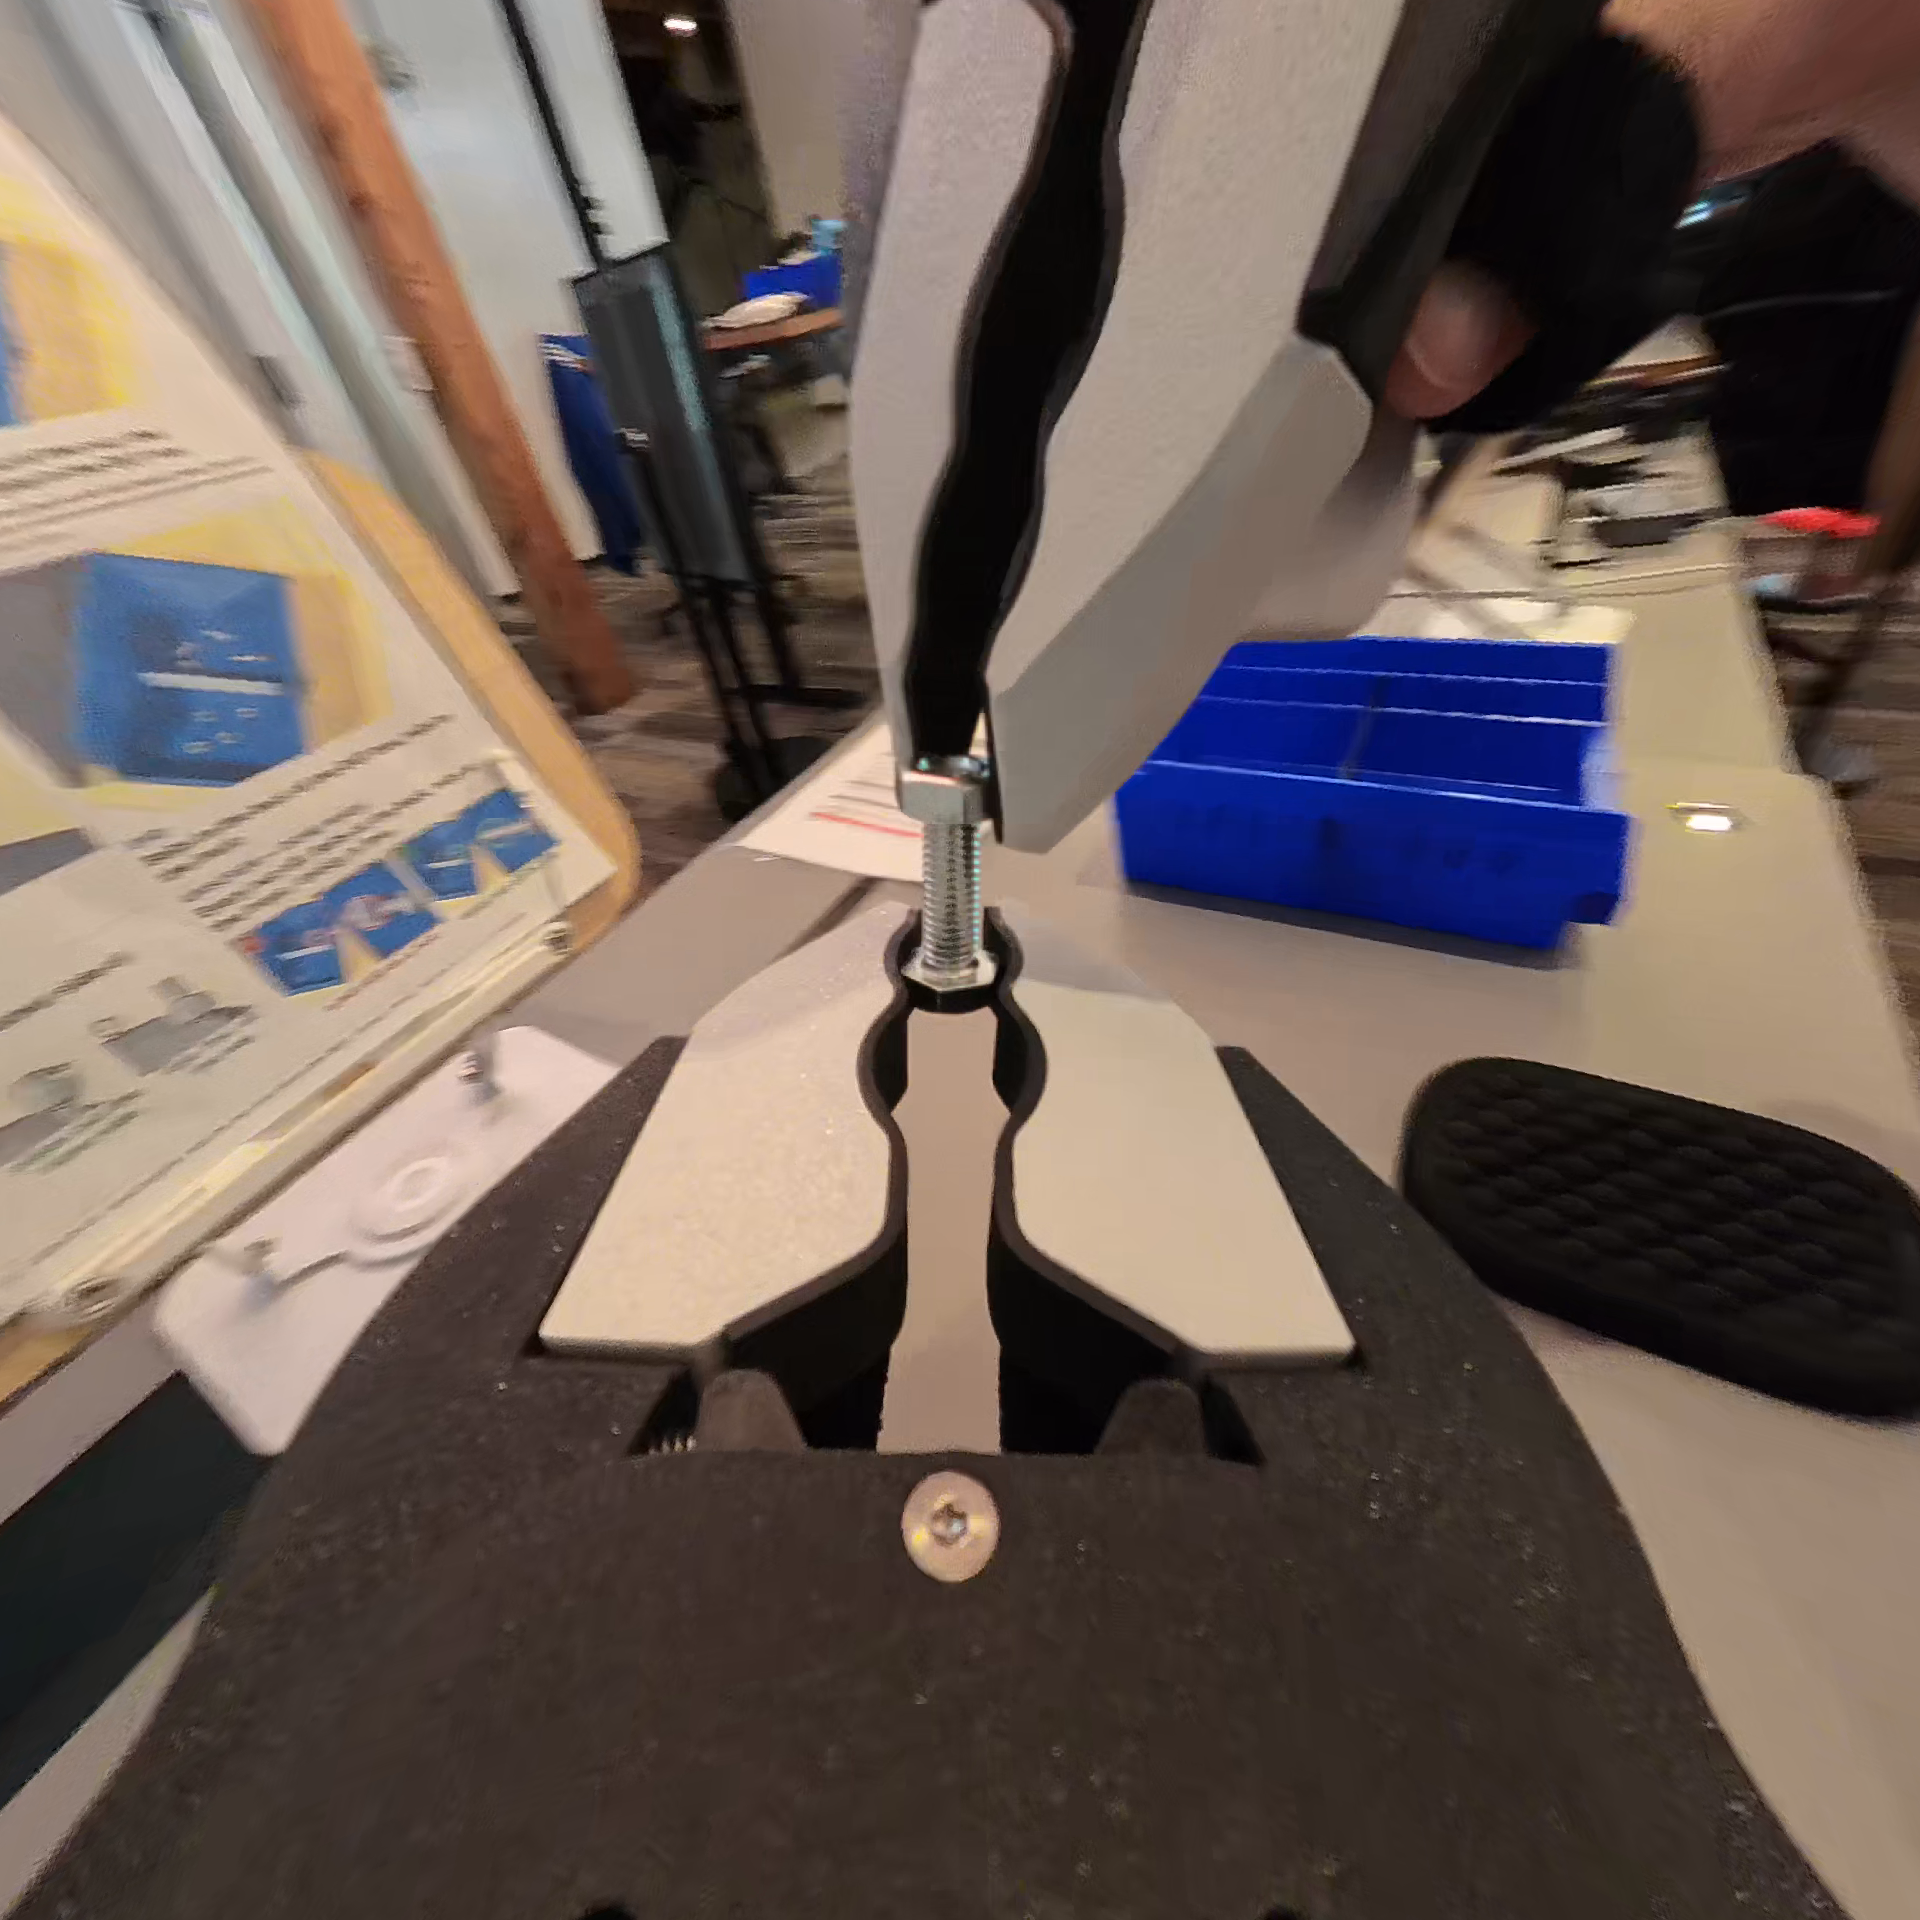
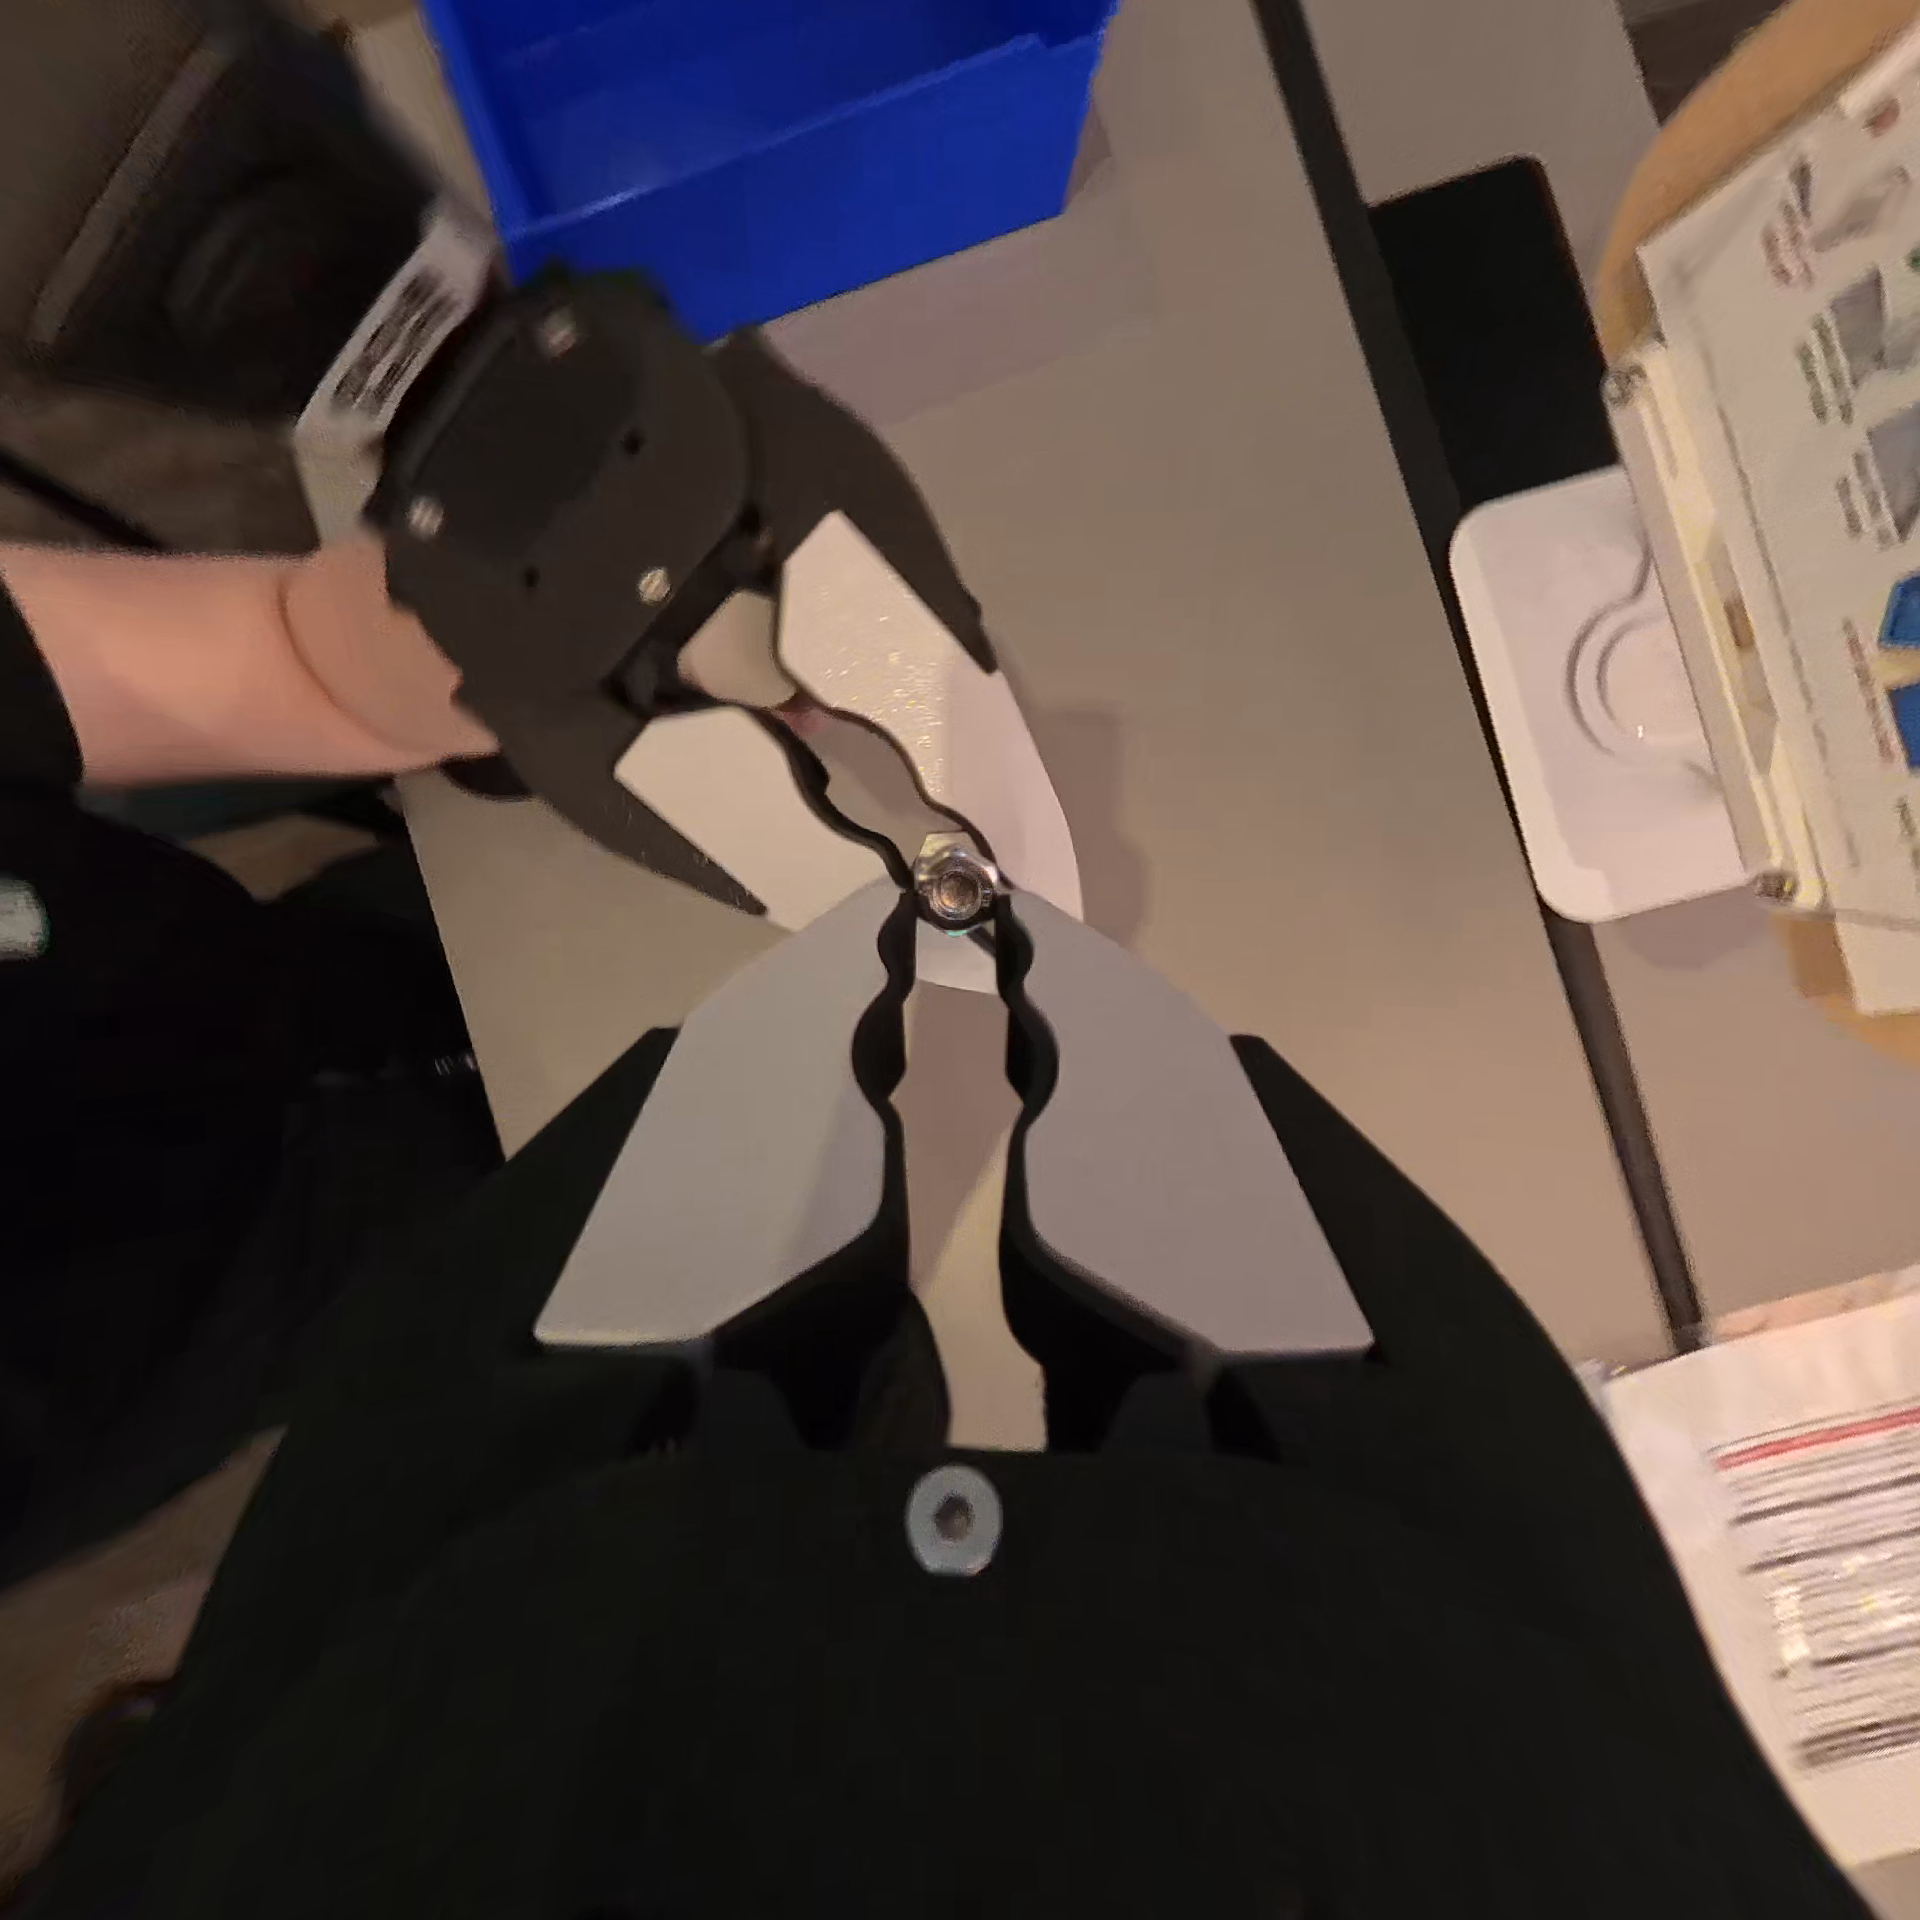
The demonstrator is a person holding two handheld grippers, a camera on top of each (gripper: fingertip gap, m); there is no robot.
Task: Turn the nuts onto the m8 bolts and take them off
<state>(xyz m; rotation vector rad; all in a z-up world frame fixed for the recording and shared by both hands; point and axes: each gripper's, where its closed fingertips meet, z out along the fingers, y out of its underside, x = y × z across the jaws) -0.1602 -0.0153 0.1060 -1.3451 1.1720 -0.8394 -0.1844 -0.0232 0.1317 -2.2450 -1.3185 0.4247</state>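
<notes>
I hold the left tool [image 1: 951, 977] at the centre of its own view, pinching the hex head at the lower end of the bolt [image 1: 953, 896], which stands upright above the tabletop [image 1: 1714, 997]. Directly beyond, at 12 o'clock, the right tool [image 1: 948, 764] comes down from above and is clamped on the nut [image 1: 940, 795] at the bolt's top end. The right wrist view confirms this end-on: the nut [image 2: 951, 885] sits between the tips of the right tool [image 2: 951, 902], with the left tool [image 2: 940, 831] gripping from 11 o'clock.

I judge the nut engaged on only the first threads; the bare threads below it show. Whether it is going on or coming off cannot be determined.

Farther off, at 2 o'clock, a blue bin [image 1: 1371, 790] rests on the tabletop.
</notes>
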